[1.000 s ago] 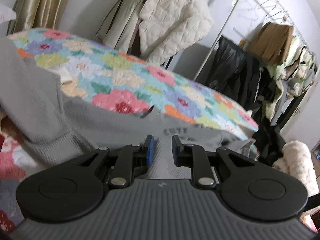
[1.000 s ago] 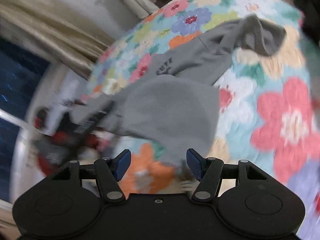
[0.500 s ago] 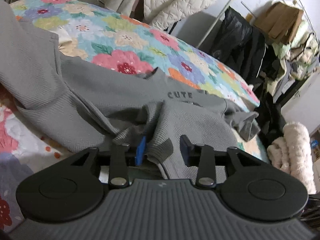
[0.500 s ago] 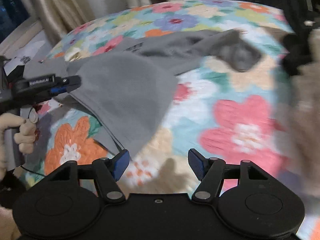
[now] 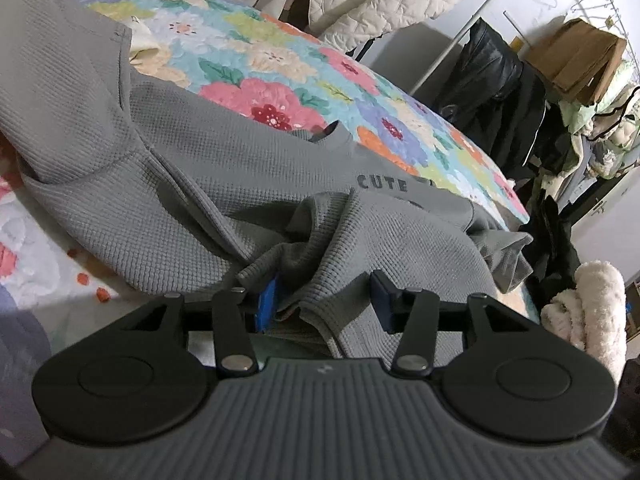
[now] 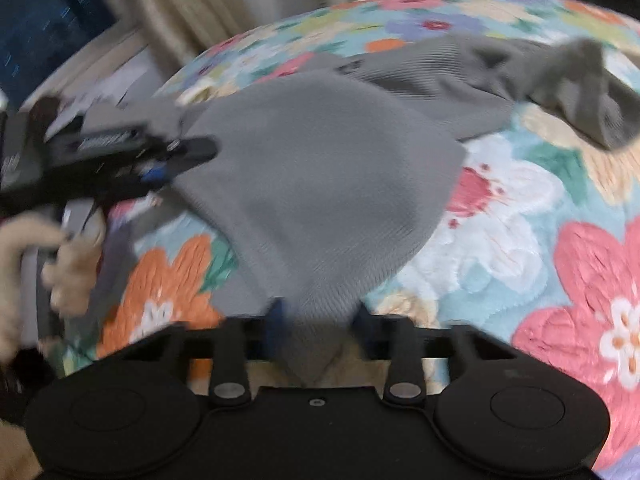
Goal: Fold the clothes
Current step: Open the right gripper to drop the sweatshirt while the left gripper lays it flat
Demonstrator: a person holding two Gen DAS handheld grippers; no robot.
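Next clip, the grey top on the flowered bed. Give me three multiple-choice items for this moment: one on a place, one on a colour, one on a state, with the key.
1. Where does the grey shirt lie?
A. on the floral bedspread
B. on a hanger
C. on the floor

2. What colour is the word CUTE printed on it?
A. white
B. dark
C. red

3. How is the left gripper?
A. open, with fabric between its fingers
B. clamped shut, holding nothing
C. out of view

Key: 1 A, flowers show on all sides of the shirt; 2 B, the letters read darker than the grey knit; 3 A, a wide gap between the fingers, with a fold of cloth lying in it.
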